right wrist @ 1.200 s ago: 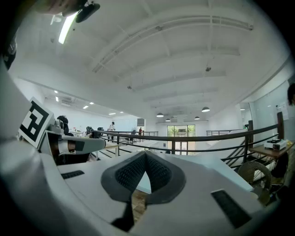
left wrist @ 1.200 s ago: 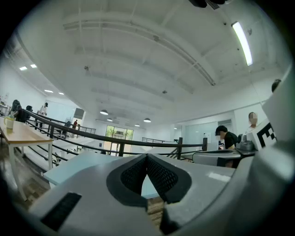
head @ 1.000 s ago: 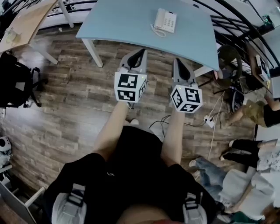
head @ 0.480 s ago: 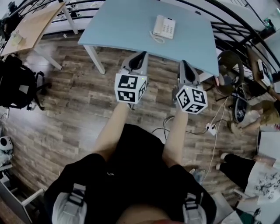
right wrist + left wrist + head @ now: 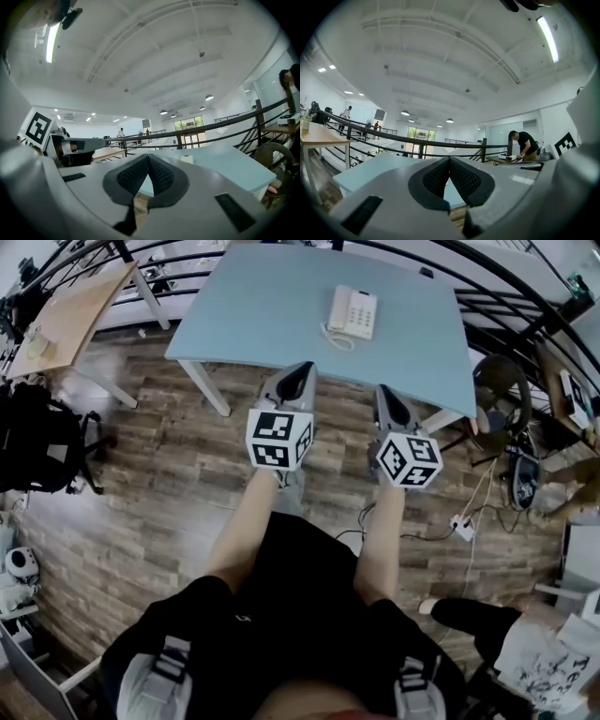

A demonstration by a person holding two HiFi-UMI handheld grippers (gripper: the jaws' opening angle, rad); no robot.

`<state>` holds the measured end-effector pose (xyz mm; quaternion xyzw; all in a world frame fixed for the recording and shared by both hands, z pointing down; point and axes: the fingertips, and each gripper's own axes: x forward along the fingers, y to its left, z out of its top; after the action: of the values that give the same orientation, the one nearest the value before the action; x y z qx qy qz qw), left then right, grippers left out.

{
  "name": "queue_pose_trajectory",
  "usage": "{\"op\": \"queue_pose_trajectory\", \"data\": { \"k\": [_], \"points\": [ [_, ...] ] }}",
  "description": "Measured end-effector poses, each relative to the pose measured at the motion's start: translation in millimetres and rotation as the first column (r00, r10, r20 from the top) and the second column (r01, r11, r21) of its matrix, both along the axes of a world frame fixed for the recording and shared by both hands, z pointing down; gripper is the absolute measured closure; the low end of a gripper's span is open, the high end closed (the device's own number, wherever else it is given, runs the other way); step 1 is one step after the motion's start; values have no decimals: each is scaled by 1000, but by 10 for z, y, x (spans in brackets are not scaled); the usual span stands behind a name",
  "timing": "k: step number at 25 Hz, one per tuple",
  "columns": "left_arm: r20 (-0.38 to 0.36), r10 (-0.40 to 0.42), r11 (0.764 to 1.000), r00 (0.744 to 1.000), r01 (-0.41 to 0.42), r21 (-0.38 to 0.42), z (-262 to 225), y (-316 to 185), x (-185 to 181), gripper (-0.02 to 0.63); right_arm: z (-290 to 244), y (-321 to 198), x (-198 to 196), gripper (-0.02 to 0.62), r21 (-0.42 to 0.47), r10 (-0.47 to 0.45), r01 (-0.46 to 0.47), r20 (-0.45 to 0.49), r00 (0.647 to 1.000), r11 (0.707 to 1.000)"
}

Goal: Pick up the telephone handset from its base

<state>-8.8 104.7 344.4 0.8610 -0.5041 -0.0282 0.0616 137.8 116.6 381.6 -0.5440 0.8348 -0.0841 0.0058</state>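
We hold left gripper [image 5: 298,372] and right gripper [image 5: 383,393] short of table [image 5: 262,306], jaws pressed together, empty. Telephone [image 5: 353,312] on table, well apart.

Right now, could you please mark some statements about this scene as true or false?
1. The telephone stands on the light blue table. True.
2. The handset is lifted off its base. False: the handset lies on the base.
3. The left gripper and the right gripper both have their jaws shut, with nothing between them. True.
4. The left gripper touches the telephone. False: it is apart from it, near the table's front edge.
5. The telephone is black. False: it is white.
6. The floor is made of wood planks. True.
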Motion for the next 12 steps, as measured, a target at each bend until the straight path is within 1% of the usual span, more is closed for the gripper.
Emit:
{"op": "queue_pose_trajectory", "data": {
  "k": [5, 9, 12],
  "points": [
    [-46, 11, 997, 999, -14, -77, 382, -793, 73, 606, 241, -670, 40, 600, -40, -19, 18, -34, 999, 999],
    [-38, 42, 987, 998, -47, -151, 720, -1586, 241, 606, 534, -1400, 209, 600, -91, 21, -22, -15, 1000, 996],
    [-28, 67, 980, 997, -72, -183, 815, -2233, 312, 606, 586, -2032, 247, 598, -104, 41, -43, -18, 999, 994]
  ]
}}
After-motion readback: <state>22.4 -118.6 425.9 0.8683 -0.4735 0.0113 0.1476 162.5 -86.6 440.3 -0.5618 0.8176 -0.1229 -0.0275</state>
